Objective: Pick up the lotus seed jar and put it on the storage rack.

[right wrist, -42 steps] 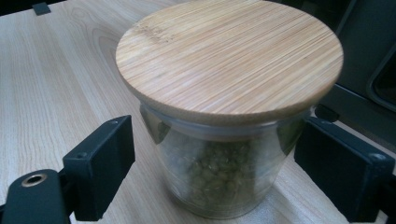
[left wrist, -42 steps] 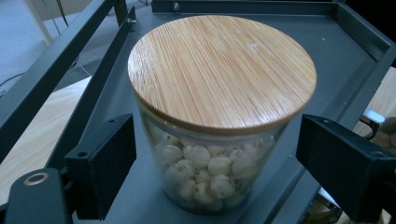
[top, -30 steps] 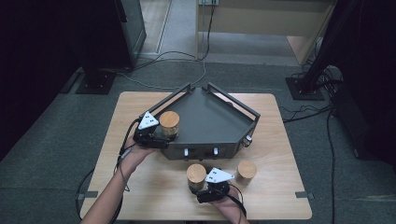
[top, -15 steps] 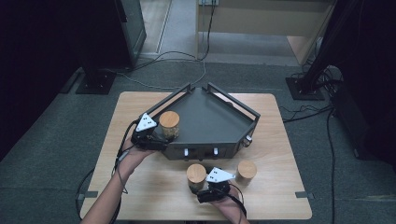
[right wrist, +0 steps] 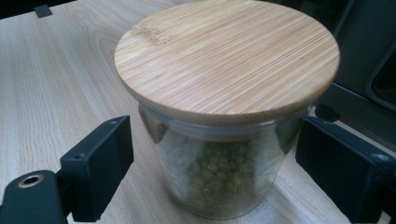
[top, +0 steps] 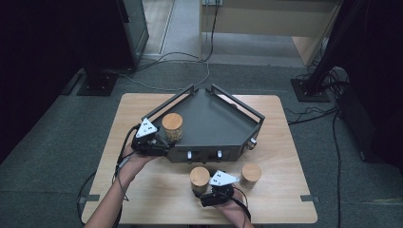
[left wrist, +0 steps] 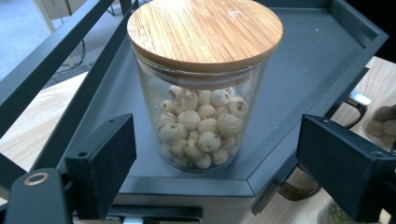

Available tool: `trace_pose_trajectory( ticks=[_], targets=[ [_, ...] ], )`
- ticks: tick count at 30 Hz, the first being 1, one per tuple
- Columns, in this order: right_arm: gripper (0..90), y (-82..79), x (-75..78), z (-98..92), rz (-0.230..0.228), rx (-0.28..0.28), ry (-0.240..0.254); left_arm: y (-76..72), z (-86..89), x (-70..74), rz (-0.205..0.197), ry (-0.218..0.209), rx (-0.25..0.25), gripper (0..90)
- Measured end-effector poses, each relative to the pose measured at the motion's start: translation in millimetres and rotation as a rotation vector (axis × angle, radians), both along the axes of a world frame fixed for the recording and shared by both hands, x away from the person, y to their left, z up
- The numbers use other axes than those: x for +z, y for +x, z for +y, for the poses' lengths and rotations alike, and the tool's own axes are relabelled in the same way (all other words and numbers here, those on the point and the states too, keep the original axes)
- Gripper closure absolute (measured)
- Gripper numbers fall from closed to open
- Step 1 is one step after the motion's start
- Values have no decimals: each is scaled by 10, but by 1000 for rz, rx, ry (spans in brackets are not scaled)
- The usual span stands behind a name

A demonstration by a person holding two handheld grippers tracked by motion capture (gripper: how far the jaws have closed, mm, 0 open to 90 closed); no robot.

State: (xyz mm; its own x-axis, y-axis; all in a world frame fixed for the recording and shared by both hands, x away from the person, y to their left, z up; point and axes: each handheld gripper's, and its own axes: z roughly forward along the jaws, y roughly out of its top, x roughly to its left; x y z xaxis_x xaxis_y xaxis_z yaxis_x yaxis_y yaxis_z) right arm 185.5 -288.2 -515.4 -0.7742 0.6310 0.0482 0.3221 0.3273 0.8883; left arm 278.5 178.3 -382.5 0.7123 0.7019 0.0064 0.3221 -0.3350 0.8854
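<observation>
Two lidded jars in play: the pale-seed jar (left wrist: 203, 93) stands at the tray's (top: 223, 123) near-left corner, the green-bean jar (right wrist: 224, 121) on the desk (top: 157, 199) before the tray. Right tool (right wrist: 215, 177) has just been opening, released, jar between. Left tool (left wrist: 215, 172) released, barely shifted. Third jar (top: 250, 174) just right.

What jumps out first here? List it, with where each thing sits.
A dark angular tray fills the middle of the wooden table; a bamboo-lidded jar of pale round seeds stands in its near-left corner between the left gripper's open jaws. In front of the tray, the right gripper brackets a jar of small green beans, jaws just opened.
</observation>
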Motion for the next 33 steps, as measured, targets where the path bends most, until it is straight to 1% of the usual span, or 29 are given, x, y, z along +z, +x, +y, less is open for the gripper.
trace_pose_trajectory(
  ticks=[4, 10, 14, 20, 23, 26, 27, 30, 33],
  targets=[
    [111, 1, 4, 4, 2, 0, -2, -52, 17, -31, -8, -5, 11, 121],
    [111, 6, 2, 0, 3, -1, 0, -121, 30, -61, -17, -10, 4, 121],
    [112, 6, 3, -3, 4, -1, 0, -147, 14, -60, -22, 3, 3, 121],
    [111, 18, 6, -8, 9, 2, 1, -192, 23, -73, -22, -4, 4, 121],
    [112, 19, 0, -17, 13, -5, 10, -226, 1, -78, -28, 12, 6, 121],
    [111, 17, -12, -39, 17, -11, 25, -224, -12, -76, -16, 25, -2, 121],
    [112, 19, -14, -44, 17, -12, 27, -232, -14, -79, -18, 28, -3, 121],
    [111, 30, -12, -48, 26, -15, 31, -251, 16, -100, -18, 9, -3, 121],
    [112, 32, -15, -51, 29, -19, 36, -261, 45, -109, -22, 2, -4, 121]
  ],
)
